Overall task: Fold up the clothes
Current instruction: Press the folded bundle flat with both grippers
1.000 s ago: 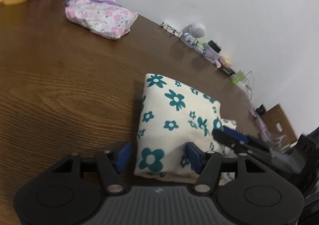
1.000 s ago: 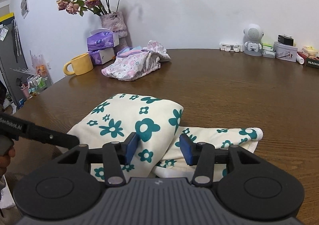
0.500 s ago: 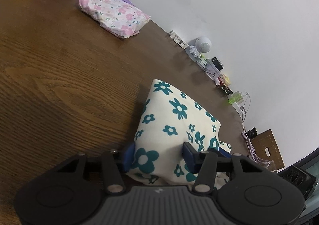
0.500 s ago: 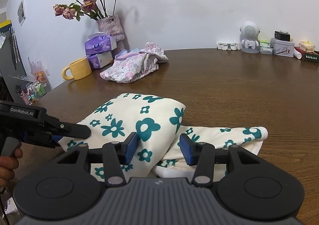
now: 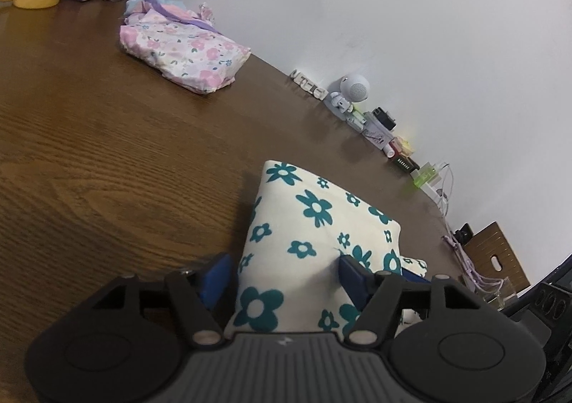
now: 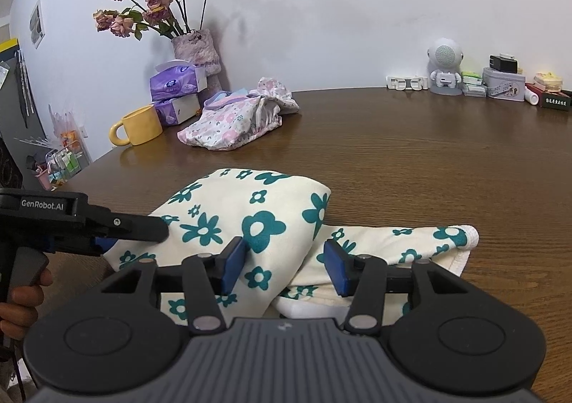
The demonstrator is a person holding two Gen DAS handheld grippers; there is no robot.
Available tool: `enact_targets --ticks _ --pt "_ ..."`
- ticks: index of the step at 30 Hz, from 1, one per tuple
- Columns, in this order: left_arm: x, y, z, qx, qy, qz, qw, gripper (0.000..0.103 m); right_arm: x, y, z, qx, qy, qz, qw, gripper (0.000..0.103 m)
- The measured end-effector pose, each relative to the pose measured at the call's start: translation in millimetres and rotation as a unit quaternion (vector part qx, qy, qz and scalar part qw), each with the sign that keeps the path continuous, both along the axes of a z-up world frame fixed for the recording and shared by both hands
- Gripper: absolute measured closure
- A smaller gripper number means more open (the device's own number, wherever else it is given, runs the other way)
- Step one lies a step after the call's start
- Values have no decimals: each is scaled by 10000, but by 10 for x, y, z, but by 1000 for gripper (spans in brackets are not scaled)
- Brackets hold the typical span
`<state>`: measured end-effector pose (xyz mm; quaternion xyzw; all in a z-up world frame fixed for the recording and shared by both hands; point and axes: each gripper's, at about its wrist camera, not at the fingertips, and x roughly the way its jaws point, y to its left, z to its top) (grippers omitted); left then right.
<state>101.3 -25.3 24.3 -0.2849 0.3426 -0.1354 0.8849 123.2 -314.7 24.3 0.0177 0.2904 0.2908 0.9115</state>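
- Left gripper fingers just spreading, cream teal-flowered garment between them, unpinched
- Right gripper fingers apart, straddling a fold
- Both low over the table

Each hand-held unit has a matte black body with a ribbed grey panel at the rear centre, flanked by two round black housings. Two black linkage arms run forward from silver pivot pins to blue rectangular pads. The left gripper and the right gripper are built alike. From the side, the left unit carries white "GenRobot.AI" lettering, one silver screw and a grey pistol handle below, gripped by a hand.
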Motion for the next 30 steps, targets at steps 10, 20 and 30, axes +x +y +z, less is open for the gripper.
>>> enact_targets --ticks 10,20,30 --pt "12 52 -50 -362 49 11 9993 41 -8 -24 -22 70 14 -14 10000 55" --pt "26 3 -51 -617 -80 -214 9978 10 -10 -21 -33 99 12 -35 9999 51" --pt "4 -7 -64 -649 -156 -156 9976 8 -14 -14 -36 114 14 -39 9999 51"
